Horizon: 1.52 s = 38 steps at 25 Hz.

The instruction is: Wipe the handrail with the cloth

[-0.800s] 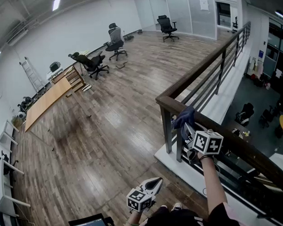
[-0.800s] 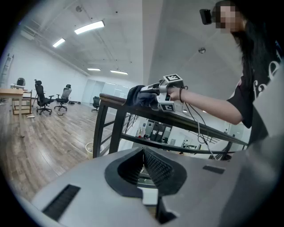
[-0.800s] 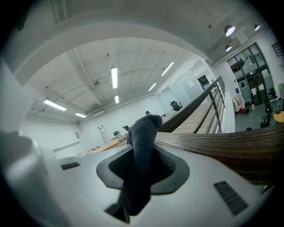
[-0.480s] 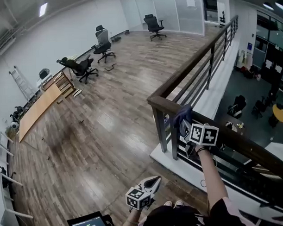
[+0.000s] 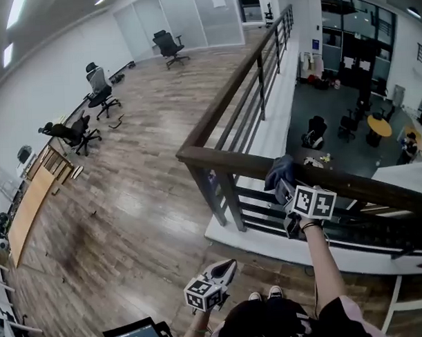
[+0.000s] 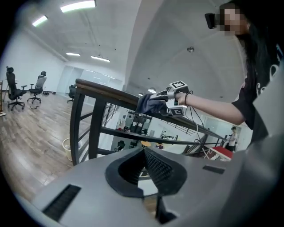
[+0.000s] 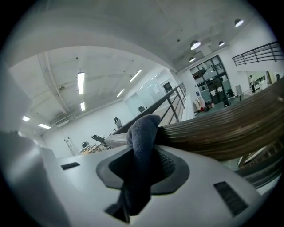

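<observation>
A dark wooden handrail (image 5: 228,164) tops a black metal railing at the edge of a mezzanine. My right gripper (image 5: 286,184) is shut on a dark blue cloth (image 5: 279,172), and the cloth lies pressed on the rail a little right of its corner. In the right gripper view the cloth (image 7: 143,142) fills the jaws against the wood grain of the rail (image 7: 222,133). My left gripper (image 5: 225,272) hangs low near my body, shut and holding nothing. The left gripper view shows the rail (image 6: 102,90) and the cloth (image 6: 150,103) from below.
The railing (image 5: 259,66) runs away toward the far wall, with a drop to a lower floor (image 5: 340,118) on its right. Office chairs (image 5: 97,82) and a wooden desk (image 5: 32,205) stand at the left. A tablet (image 5: 134,336) sits at the bottom edge.
My head view has swung to the right, so the rail corner sits further left. The right gripper and the cloth have slid rightward along the rail, away from the corner. The left gripper stays put.
</observation>
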{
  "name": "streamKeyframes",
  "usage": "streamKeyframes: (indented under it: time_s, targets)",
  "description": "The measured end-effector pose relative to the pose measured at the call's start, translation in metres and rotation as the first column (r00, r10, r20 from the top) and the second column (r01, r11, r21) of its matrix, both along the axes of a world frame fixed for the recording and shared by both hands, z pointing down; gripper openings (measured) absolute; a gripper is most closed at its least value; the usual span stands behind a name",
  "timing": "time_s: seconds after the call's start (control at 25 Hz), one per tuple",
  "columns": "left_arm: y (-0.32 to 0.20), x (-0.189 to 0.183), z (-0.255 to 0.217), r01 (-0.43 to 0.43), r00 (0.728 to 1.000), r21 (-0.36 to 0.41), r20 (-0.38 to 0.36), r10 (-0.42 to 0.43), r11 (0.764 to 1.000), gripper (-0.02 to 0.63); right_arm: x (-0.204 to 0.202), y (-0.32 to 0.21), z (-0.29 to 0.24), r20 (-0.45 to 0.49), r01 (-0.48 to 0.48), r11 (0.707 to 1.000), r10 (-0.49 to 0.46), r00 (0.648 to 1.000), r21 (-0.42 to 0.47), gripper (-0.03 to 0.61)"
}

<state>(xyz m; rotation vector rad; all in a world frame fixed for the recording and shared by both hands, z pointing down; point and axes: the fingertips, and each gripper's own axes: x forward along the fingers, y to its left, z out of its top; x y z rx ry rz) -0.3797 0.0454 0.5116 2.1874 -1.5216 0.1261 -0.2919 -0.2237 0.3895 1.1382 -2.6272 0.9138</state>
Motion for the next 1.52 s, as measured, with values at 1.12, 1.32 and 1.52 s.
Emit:
streamKeyframes:
  time_s: [1.12,1.32,1.52]
  targets:
    - [-0.092,0.32,-0.005,-0.378,0.925,0.046,-0.025,0.379,0.925,0.0,0.528,0.011,0.017,0.008,-0.469,0.883,0.469,0.883,-0.014,0.092]
    - [-0.113,0.386,0.016,-0.436,0.899,0.037,-0.035,0.437,0.899,0.0,0.628,0.004,0.04,-0.001,-0.538,0.843,0.538,0.843,-0.015,0.092]
    - [-0.115,0.474,-0.003,-0.468,0.88,0.037,-0.063,0.47,0.883,0.0,0.778,0.015,0.028,-0.038,-0.589,0.808,0.589,0.808,0.016,0.092]
